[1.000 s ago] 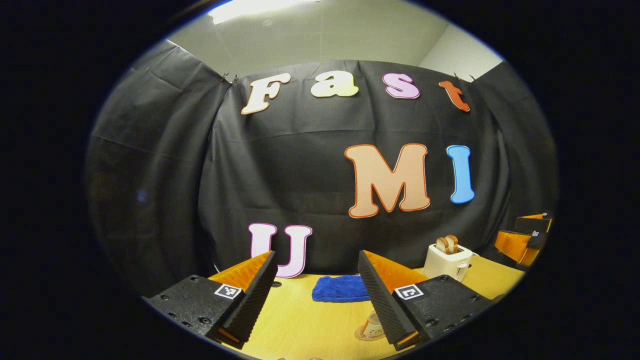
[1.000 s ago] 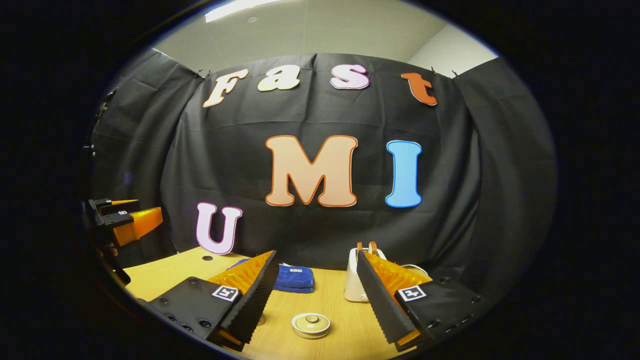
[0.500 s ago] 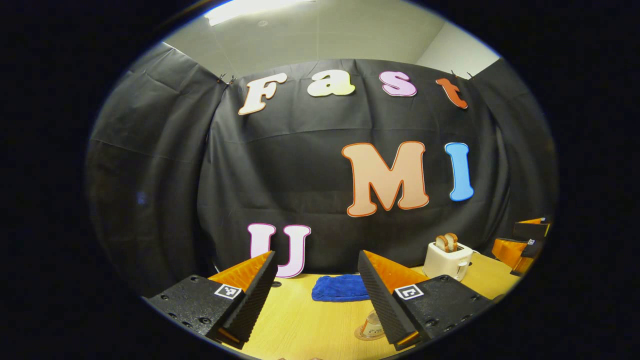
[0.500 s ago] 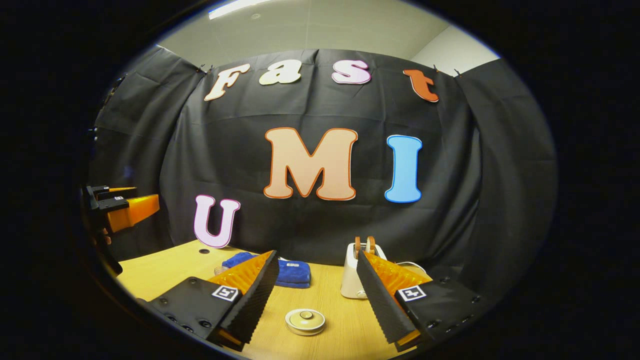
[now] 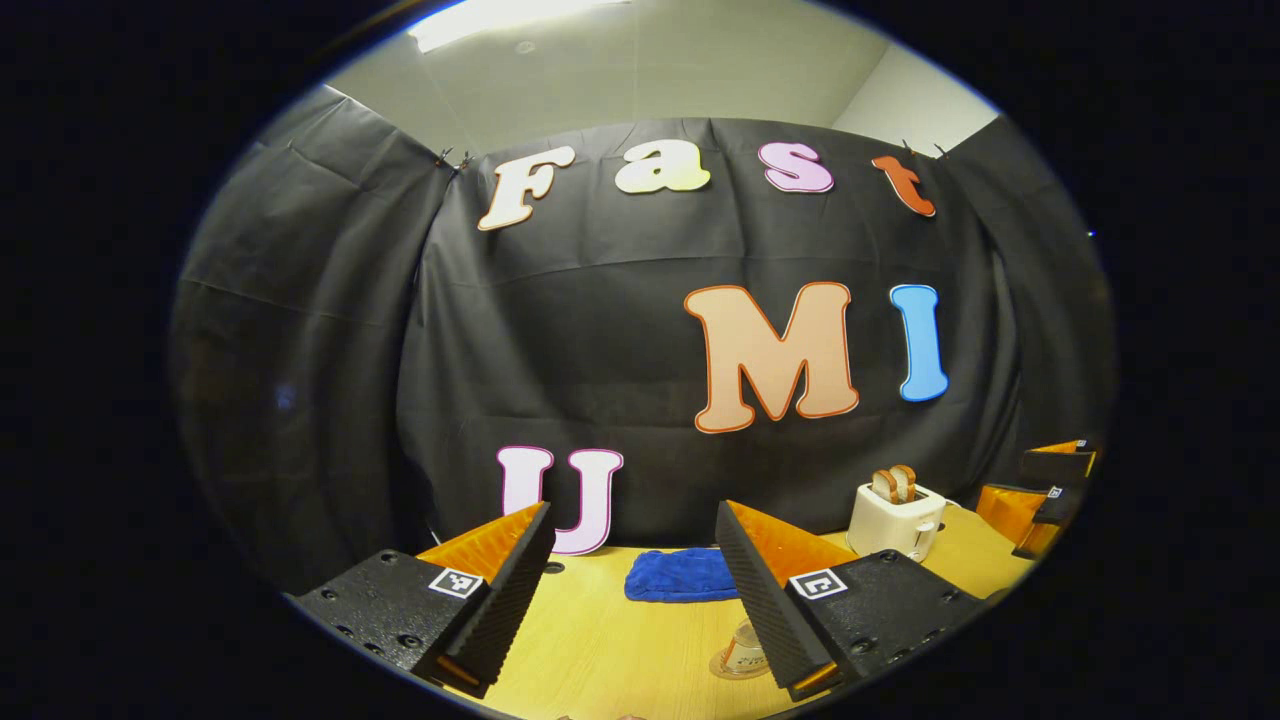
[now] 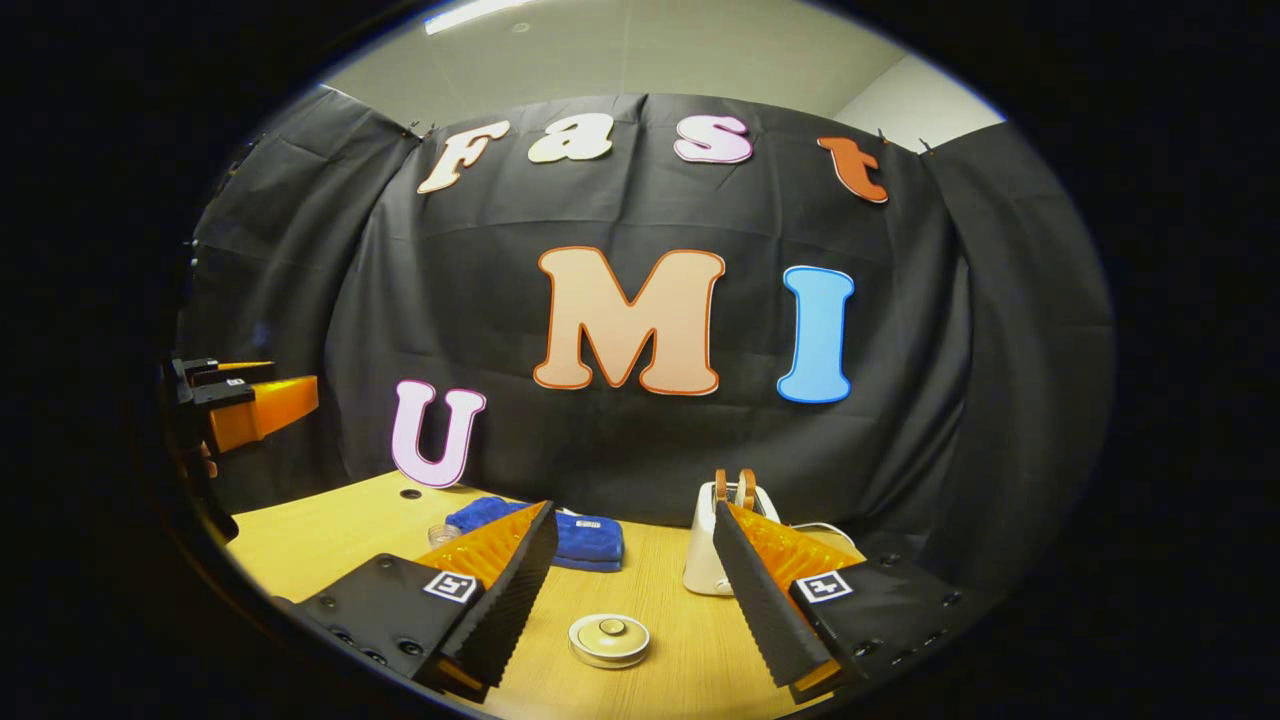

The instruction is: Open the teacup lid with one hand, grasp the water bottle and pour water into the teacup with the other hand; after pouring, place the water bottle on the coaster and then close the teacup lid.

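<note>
The right gripper (image 6: pixel 632 560) hangs above the table (image 6: pixel 340 530), fingers spread wide and empty; it has drifted back a touch, so the lidded teacup (image 6: pixel 609 640) sits slightly higher between its fingers than before. The left gripper (image 5: pixel 632 560), also spread and empty, has barely moved. A clear water bottle (image 5: pixel 743 650) stands near its right finger, before the blue towel (image 5: pixel 680 577); a toaster (image 5: pixel 894 518) stands farther right.

Left gripper (image 5: pixel 635 560): hovered above the table, fingers spread wide apart, gripping nothing.
Right gripper (image 6: pixel 635 560): hovered likewise, fingers wide apart and empty; seen at the left gripper view's right edge.
</note>
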Action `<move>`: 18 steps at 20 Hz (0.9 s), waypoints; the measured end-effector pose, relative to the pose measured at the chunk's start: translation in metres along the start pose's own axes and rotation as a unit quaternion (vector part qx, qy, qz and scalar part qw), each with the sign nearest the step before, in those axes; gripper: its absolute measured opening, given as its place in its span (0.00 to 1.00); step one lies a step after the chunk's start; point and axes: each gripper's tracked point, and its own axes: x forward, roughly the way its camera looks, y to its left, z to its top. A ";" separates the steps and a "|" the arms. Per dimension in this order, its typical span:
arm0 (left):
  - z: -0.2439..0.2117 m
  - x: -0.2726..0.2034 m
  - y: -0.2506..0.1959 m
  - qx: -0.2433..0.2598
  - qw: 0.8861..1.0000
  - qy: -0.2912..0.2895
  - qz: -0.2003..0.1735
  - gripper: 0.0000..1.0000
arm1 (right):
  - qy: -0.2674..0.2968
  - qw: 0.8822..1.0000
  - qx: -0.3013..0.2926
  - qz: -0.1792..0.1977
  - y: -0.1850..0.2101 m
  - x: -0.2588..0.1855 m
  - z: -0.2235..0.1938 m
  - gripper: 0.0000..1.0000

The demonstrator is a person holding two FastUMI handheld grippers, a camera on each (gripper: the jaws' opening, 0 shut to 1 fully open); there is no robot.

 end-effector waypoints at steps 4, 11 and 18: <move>-0.003 -0.004 0.003 0.002 1.000 0.007 0.004 0.94 | 0.022 1.000 -0.012 0.011 0.002 0.011 -0.019 1.00; -0.005 -0.012 0.018 0.022 0.999 0.014 0.026 0.96 | 0.070 0.997 -0.033 0.024 0.004 0.035 -0.070 0.97; -0.007 -0.020 0.029 0.041 0.998 0.024 0.043 0.96 | 0.138 0.989 -0.038 0.042 0.008 0.052 -0.129 0.97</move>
